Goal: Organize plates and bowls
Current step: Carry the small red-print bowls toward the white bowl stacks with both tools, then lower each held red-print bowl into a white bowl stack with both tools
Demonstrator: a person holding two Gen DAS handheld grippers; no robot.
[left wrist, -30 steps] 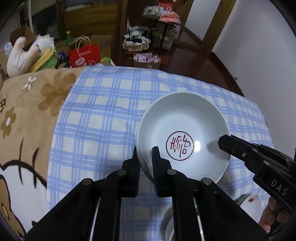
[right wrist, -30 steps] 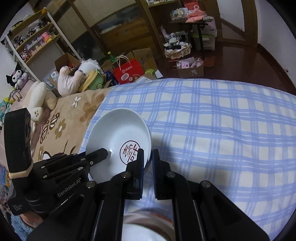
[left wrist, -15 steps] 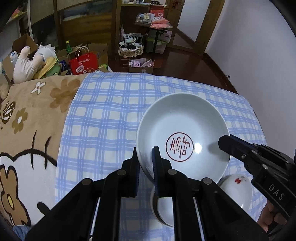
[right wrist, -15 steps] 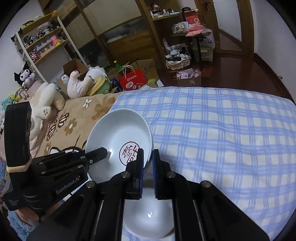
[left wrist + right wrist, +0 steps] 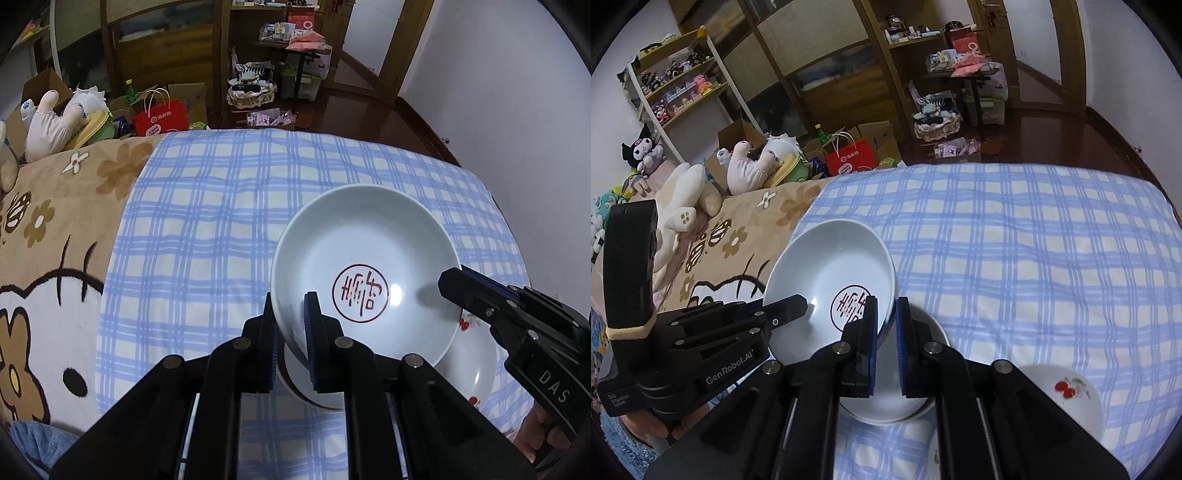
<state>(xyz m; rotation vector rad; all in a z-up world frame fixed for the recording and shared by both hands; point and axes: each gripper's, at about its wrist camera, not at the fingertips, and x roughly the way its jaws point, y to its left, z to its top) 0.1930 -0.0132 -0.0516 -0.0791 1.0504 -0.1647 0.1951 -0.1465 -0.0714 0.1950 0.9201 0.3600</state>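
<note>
A white deep plate (image 5: 354, 236) with a red seal mark at its centre hangs tilted above the blue checked cloth (image 5: 221, 206). My left gripper (image 5: 290, 325) is shut on its near-left rim. The right gripper (image 5: 448, 280) reaches in from the right and grips the opposite rim. In the right wrist view the same plate (image 5: 827, 266) sits left of centre, with my right gripper (image 5: 886, 321) shut on its right rim and the left gripper (image 5: 790, 304) coming in from the left. Under the plate rest a plain white bowl (image 5: 886, 413) and a cherry-printed dish (image 5: 1067, 391).
A brown cartoon blanket (image 5: 55, 221) covers the bed left of the checked cloth. Plush toys (image 5: 683, 192) and a red paper bag (image 5: 851, 158) sit beyond the far edge. The cloth drops off at the right edge (image 5: 509, 229) toward a dark wooden floor.
Both grippers have lifted the plate and drawn it back toward me. The white bowl and the cherry dish beneath it have come into view.
</note>
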